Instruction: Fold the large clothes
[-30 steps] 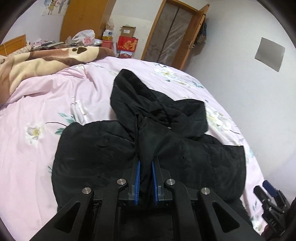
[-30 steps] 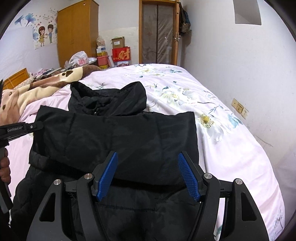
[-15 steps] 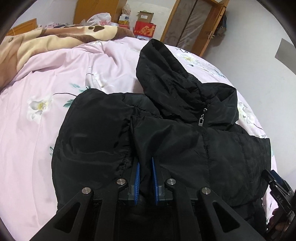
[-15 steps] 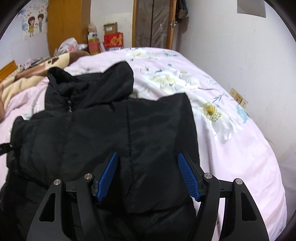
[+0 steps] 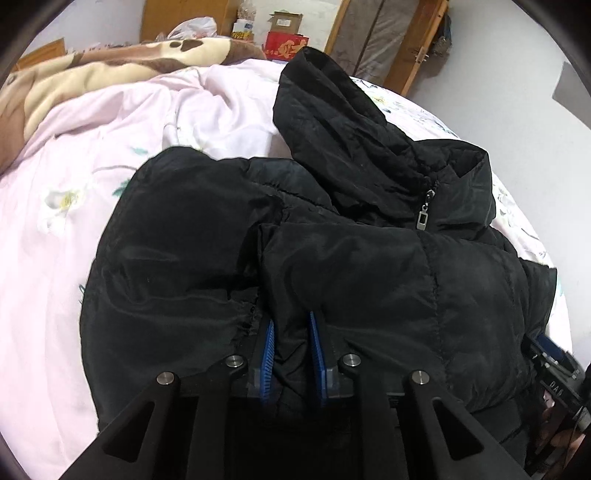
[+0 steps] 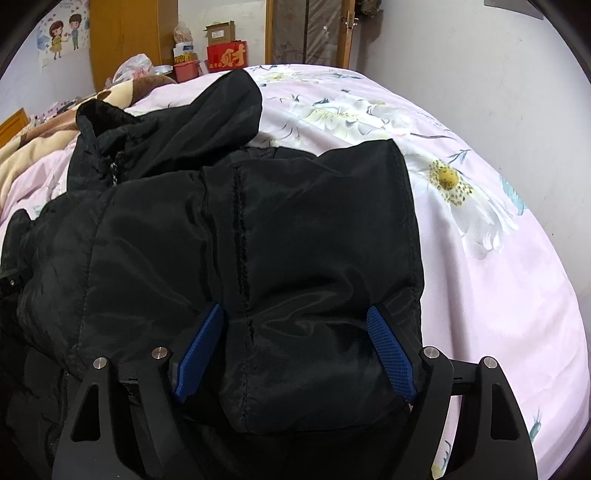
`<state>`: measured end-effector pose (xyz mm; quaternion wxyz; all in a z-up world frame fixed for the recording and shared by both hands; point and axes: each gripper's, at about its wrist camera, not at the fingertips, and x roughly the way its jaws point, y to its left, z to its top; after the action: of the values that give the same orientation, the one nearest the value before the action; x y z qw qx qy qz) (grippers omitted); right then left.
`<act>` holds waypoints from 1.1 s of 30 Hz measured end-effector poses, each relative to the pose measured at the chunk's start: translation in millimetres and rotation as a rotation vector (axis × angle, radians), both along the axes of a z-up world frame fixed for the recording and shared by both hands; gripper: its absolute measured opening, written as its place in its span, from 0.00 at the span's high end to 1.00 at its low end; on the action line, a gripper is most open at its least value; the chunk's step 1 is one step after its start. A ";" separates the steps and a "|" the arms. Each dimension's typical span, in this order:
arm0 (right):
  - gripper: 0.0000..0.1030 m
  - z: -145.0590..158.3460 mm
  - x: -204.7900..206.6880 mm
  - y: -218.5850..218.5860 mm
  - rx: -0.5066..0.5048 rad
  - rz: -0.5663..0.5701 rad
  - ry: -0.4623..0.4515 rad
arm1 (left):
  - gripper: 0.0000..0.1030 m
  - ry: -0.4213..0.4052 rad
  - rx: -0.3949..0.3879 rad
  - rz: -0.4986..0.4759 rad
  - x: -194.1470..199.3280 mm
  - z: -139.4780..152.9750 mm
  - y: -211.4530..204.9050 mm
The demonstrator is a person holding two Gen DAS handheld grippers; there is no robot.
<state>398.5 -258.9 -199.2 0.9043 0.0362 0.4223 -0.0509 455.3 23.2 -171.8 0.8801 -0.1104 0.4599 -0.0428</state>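
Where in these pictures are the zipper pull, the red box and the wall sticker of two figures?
zipper pull [image 5: 423, 218]: left wrist view, on its metal tab.
red box [image 6: 226, 59]: right wrist view, on its printed front.
wall sticker [image 6: 64, 35]: right wrist view, between the two figures.

I see the black jacket [image 6: 280, 236] folded on the pink floral bedsheet [image 6: 498, 280] | my right gripper [image 6: 295, 354] has just been widening — blue pads [image 6: 388, 350] flank a padded fold, not pressing | hood [image 6: 207, 110] lies toward the far wardrobe [image 6: 129, 33]
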 end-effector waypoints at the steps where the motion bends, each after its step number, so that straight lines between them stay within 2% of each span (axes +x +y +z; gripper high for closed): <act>1: 0.22 -1.9 0.5 -0.3 0.003 0.001 0.002 | 0.80 -0.001 0.011 -0.001 -0.8 0.0 -0.4; 4: 0.22 -1.7 1.9 -3.5 0.025 0.001 0.015 | 0.80 -0.002 0.045 -0.015 0.3 2.8 -5.3; 6: 0.21 2.0 3.0 -7.4 0.044 0.001 0.032 | 0.77 0.019 0.005 -0.003 2.0 6.9 1.5; 8: 0.21 14.9 0.8 -14.1 0.080 -0.025 0.020 | 0.61 0.029 -0.001 0.002 3.7 13.7 8.6; 11: 0.21 41.2 0.3 -22.0 0.147 -0.031 -0.065 | 0.47 -0.011 -0.003 -0.018 5.8 33.1 17.0; 12: 0.21 50.9 2.7 -23.8 0.155 -0.036 -0.090 | 0.46 -0.036 0.013 -0.021 8.6 43.6 19.7; 16: 0.21 79.4 25.8 -22.5 0.127 -0.005 -0.139 | 0.30 -0.074 0.035 -0.026 34.4 73.3 30.9; 19: 0.21 95.2 56.8 -21.5 0.123 0.030 -0.150 | 0.29 -0.103 0.054 -0.039 64.5 96.5 37.4; 22: 0.21 109.4 97.9 -27.8 0.129 0.029 -0.149 | 0.29 -0.112 0.010 -0.005 100.6 116.4 53.6; 25: 0.21 115.9 140.1 -38.1 0.139 -0.045 -0.134 | 0.27 -0.132 0.009 0.033 137.7 132.7 64.8; 28: 0.21 119.2 182.7 -42.2 0.117 -0.051 -0.129 | 0.26 -0.095 -0.017 0.066 177.8 135.7 70.5; 30: 0.21 114.9 210.7 -48.4 0.116 -0.089 -0.097 | 0.26 -0.103 0.029 0.050 200.6 136.4 68.2; 31: 0.21 110.8 224.2 -52.5 0.141 -0.094 -0.077 | 0.26 -0.107 0.054 0.054 212.6 136.2 68.2; 33: 0.21 99.6 243.3 -57.2 0.197 -0.087 -0.040 | 0.26 -0.094 0.047 0.067 230.8 132.0 71.7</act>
<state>641.8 -316.1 -99.6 0.9014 0.1444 0.4054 -0.0477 686.0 94.8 -39.8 0.9039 -0.1027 0.4151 -0.0077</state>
